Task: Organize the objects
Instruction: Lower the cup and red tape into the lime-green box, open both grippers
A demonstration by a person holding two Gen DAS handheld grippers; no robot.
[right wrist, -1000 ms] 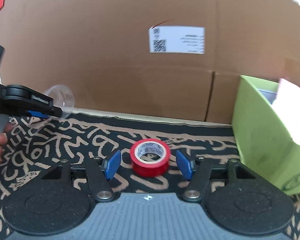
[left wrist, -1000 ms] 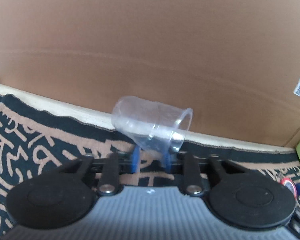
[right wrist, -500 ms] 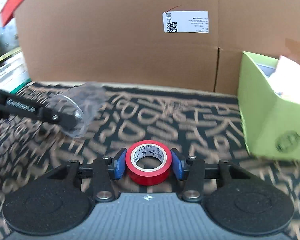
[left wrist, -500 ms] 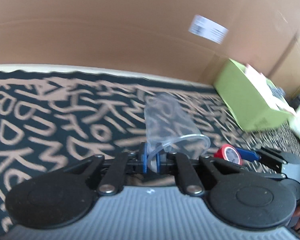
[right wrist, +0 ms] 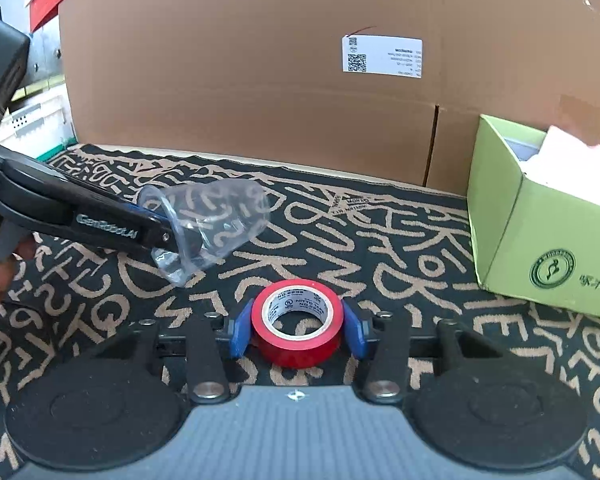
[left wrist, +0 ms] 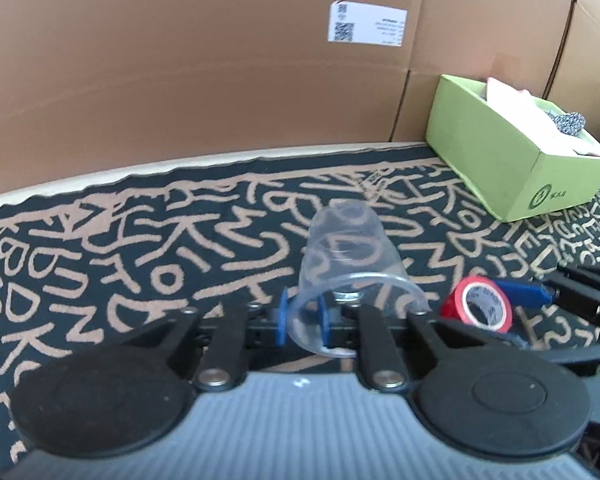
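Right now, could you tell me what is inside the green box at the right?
In the green box, pale pink-white paper or cloth sticks up, with something grey and speckled beside it. The walls hide anything lower.

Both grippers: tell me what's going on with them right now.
A person holds a gripper in each hand over a patterned cloth. The left gripper is shut on the rim of a clear plastic cup, carried on its side. The right gripper is clamped on a red tape roll. A green box, already holding things, sits off to the right.
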